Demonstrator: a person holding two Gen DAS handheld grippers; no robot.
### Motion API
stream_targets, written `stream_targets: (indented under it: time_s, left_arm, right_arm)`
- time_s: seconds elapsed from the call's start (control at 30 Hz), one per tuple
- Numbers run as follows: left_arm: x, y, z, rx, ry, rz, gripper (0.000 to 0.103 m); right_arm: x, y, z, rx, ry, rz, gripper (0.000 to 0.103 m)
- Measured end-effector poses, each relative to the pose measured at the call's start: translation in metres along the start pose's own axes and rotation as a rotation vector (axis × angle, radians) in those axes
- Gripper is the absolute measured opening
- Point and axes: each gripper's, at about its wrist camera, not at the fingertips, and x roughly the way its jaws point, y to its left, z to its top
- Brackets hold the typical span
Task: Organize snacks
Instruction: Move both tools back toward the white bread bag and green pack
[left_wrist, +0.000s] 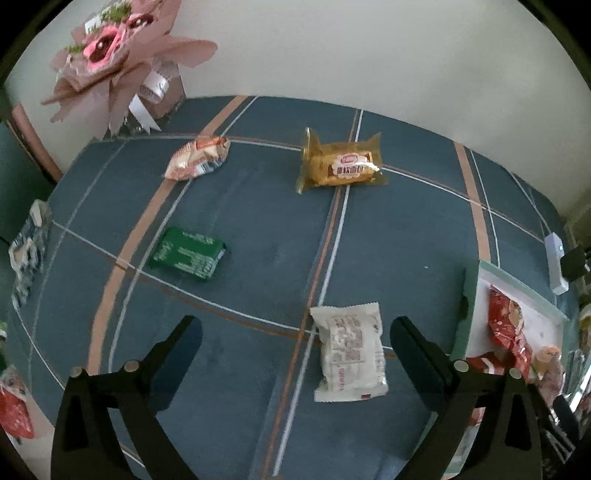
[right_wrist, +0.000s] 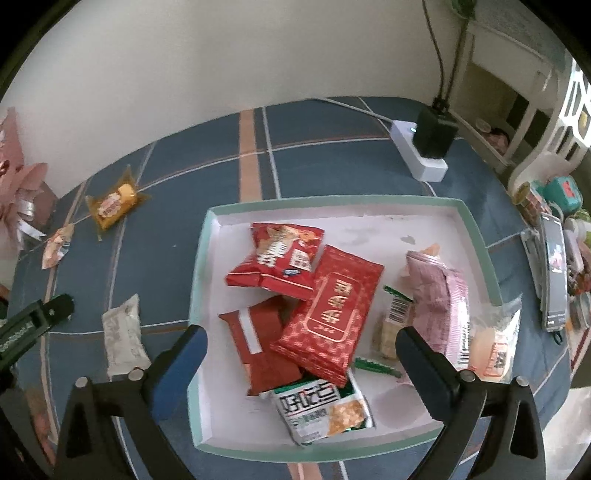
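My left gripper (left_wrist: 295, 332) is open and empty above the blue cloth, with a white snack pack (left_wrist: 351, 354) lying between its fingers near the right one. A green pack (left_wrist: 188, 253), a yellow cake pack (left_wrist: 341, 164) and a pink-white pack (left_wrist: 197, 157) lie farther off. My right gripper (right_wrist: 299, 341) is open and empty over a mint-rimmed white tray (right_wrist: 201, 258) holding several snacks, among them a red pack (right_wrist: 328, 310) and a pink pack (right_wrist: 439, 295). The white pack (right_wrist: 122, 332) lies left of the tray.
A pink paper bouquet (left_wrist: 110, 55) stands at the back left. A white power strip (right_wrist: 417, 151) with a black plug sits behind the tray. A phone (right_wrist: 554, 273) and small items lie at the right edge. More packs (left_wrist: 26, 254) lie at the left edge.
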Motion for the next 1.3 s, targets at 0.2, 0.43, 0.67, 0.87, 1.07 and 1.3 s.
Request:
stream_targets:
  time_s: [0.2,0.43,0.67,0.87,1.07,1.3]
  left_arm:
    - [-0.004,0.011,0.005,0.097,-0.029,0.072,0.101]
    - [-0.001,0.056,0.011,0.009,-0.016,0.094,0.101]
    - [0.001,0.096,0.014,-0.081,-0.007,0.107,0.101]
    - [0.009,0.126,0.016,-0.161,0.015,0.114,0.101]
    - [0.022,0.141,0.015,-0.208,0.045,0.104,0.101]
    - [0.045,0.14,0.018,-0.191,0.095,0.077,0.101]
  right_arm:
    - [-0.005,0.023,-0.001,-0.046,-0.019,0.04,0.103]
    - [-0.009,0.058,-0.007,-0.109,-0.016,0.067,0.103]
    - [-0.008,0.101,-0.016,-0.152,-0.003,0.124,0.103]
    - [0.004,0.137,-0.024,-0.202,0.032,0.163,0.103]
    - [0.026,0.157,-0.032,-0.244,0.081,0.169,0.103]
    - [0.049,0.166,-0.035,-0.26,0.111,0.157,0.103]
